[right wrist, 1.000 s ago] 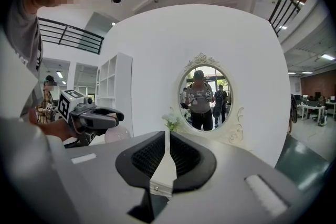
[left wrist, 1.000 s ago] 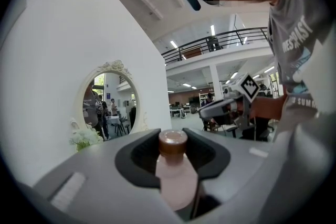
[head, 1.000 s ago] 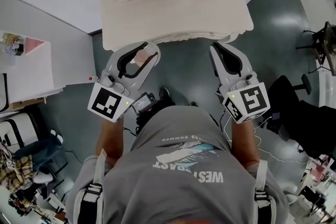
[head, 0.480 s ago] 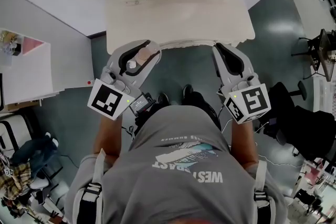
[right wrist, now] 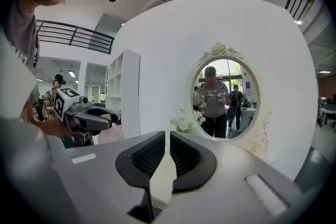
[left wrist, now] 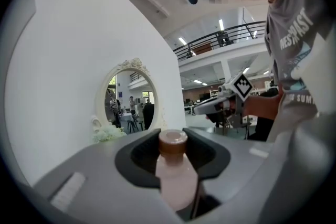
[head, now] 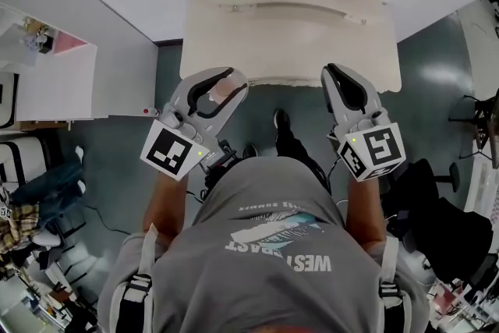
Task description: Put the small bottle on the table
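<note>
"Where is the small bottle (left wrist: 176, 170)?"

"The left gripper (head: 218, 80) pinches it between its jaws, with the brown cap toward the tips. It is close to the front edge of the white table (head: 288, 35)."

"And the right gripper (right wrist: 167, 136)?"

"Its jaws are almost pressed together, with nothing between them."

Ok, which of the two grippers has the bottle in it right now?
The left gripper: its jaws are clamped on the small pink bottle with the brown cap. The right gripper is empty, its jaws drawn together.
</note>
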`<action>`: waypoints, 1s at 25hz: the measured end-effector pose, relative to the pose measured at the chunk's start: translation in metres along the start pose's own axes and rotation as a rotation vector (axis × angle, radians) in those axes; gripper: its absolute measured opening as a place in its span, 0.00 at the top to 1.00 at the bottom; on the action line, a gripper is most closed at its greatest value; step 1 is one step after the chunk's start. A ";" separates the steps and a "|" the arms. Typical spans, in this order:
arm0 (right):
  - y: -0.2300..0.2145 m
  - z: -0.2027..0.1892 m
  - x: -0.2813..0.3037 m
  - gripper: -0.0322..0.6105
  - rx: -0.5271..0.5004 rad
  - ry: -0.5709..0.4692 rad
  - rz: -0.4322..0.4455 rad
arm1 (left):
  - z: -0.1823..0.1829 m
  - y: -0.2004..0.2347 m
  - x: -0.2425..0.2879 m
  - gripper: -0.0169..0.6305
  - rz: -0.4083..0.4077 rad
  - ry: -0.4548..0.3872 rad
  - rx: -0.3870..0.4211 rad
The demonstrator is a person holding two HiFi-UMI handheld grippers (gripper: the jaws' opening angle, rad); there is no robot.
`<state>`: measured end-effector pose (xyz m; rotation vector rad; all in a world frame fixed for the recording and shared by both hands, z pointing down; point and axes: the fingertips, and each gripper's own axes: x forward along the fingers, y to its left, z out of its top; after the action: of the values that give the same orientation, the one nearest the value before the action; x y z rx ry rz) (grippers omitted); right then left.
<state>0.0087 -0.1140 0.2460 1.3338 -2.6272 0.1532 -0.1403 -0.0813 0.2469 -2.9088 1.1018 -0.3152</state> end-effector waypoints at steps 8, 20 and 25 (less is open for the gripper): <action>-0.031 0.005 0.046 0.90 -0.004 0.013 0.087 | -0.010 0.033 0.038 0.78 0.071 0.034 -0.029; -0.084 -0.002 0.101 0.90 0.009 0.040 0.165 | -0.013 0.077 0.102 0.78 0.145 0.056 -0.047; -0.095 -0.004 0.120 0.90 0.010 0.050 0.180 | -0.020 0.097 0.120 0.78 0.166 0.064 -0.059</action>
<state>0.0170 -0.2639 0.2766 1.0804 -2.7044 0.2221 -0.1196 -0.2321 0.2797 -2.8497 1.3749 -0.3793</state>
